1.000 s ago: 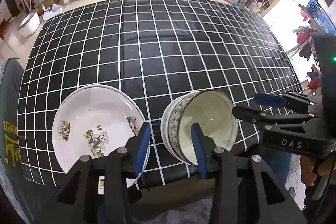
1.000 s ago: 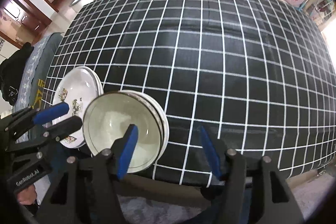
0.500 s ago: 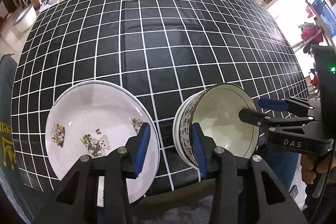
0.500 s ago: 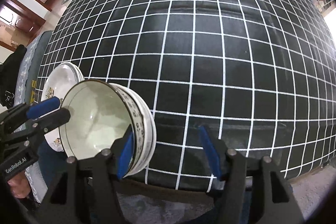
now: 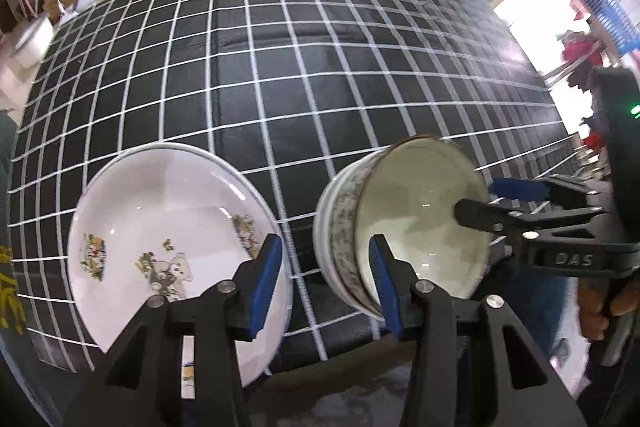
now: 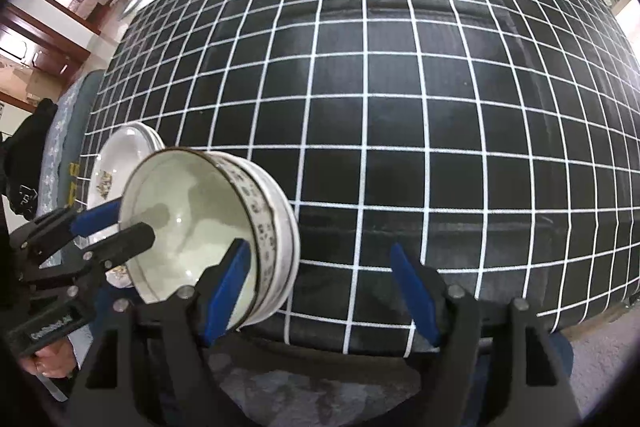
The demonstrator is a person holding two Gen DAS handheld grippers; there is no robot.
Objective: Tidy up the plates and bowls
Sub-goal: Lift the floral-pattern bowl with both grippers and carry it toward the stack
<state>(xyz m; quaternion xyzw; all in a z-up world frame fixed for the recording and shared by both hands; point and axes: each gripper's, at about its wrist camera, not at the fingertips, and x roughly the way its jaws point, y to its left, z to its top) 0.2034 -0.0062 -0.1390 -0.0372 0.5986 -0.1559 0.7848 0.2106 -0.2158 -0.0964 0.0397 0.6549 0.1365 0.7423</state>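
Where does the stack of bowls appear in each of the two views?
Left wrist view: the stack of bowls is lower right, tilted, right of the bear plate.
Right wrist view: the stack is lower left, partly covering that plate.
Shared landmark: the black checked tablecloth.

The stacked bowls (image 5: 404, 227) now sit tipped steeply on edge, mouth toward the right claw (image 6: 324, 291) (they lay nearly flat a second ago), and both claws are closer over the table (image 6: 400, 87).
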